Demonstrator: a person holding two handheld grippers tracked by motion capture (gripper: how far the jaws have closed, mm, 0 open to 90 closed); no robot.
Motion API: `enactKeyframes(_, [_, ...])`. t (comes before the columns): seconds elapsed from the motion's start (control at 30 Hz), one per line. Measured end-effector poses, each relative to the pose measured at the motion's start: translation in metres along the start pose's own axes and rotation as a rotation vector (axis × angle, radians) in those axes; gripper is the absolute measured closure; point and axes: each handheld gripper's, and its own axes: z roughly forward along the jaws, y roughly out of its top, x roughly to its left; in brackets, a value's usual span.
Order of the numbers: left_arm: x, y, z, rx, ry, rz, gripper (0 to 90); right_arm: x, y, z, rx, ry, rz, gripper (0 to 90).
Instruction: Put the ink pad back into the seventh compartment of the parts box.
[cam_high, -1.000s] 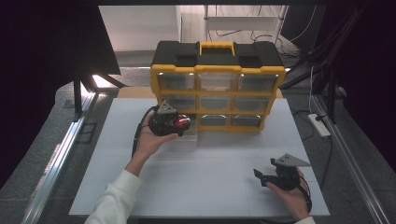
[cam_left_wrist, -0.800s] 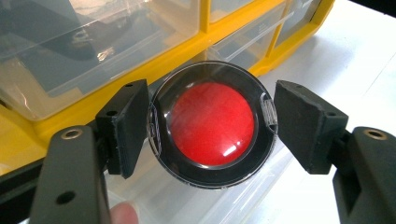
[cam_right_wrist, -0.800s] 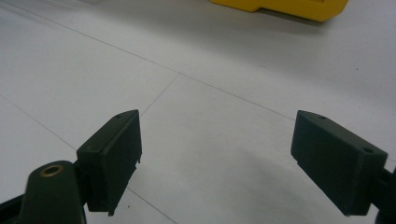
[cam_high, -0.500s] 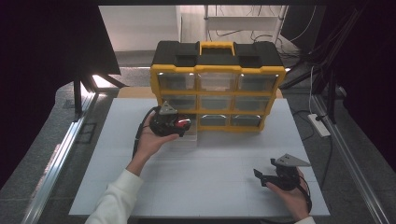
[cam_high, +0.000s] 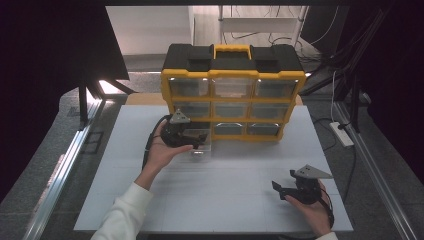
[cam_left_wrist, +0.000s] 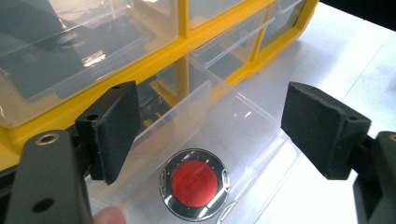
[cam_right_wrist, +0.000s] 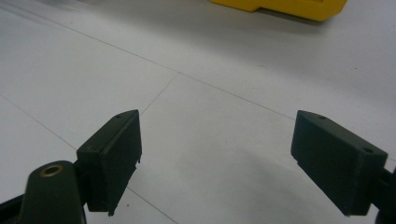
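A round metal-rimmed disc with a red centre (cam_left_wrist: 195, 183) lies on the floor of a clear plastic drawer (cam_left_wrist: 261, 121), pulled out of the bottom left slot of the yellow and black organizer (cam_high: 232, 95). My left gripper (cam_left_wrist: 210, 116) hovers just above this drawer (cam_high: 202, 149). Its jaws have just been opening and now stand apart, with the disc lying free below them. My left gripper (cam_high: 196, 137) sits right in front of the organizer's lower left corner. My right gripper (cam_high: 281, 188) rests low over the white table at the front right, open, with nothing between its fingers (cam_right_wrist: 114, 158).
The organizer holds three rows of clear drawers (cam_high: 231, 110) and stands at the back of the white table (cam_high: 220, 200). A metal rail (cam_high: 65, 165) runs along the left side. A power strip (cam_high: 341, 134) and cables lie off the right edge.
The red spot seen at the left gripper's tip in the earlier high views is gone from there. Neither hand has shifted.
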Motion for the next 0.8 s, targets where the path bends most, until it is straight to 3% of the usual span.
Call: enactKeyframes(0.8, [-0.014, -0.013, -0.024, -0.024, -0.059, -0.003, 21.0, 0.000, 0.000, -0.001, -0.004, -0.001, 0.006, 16.8])
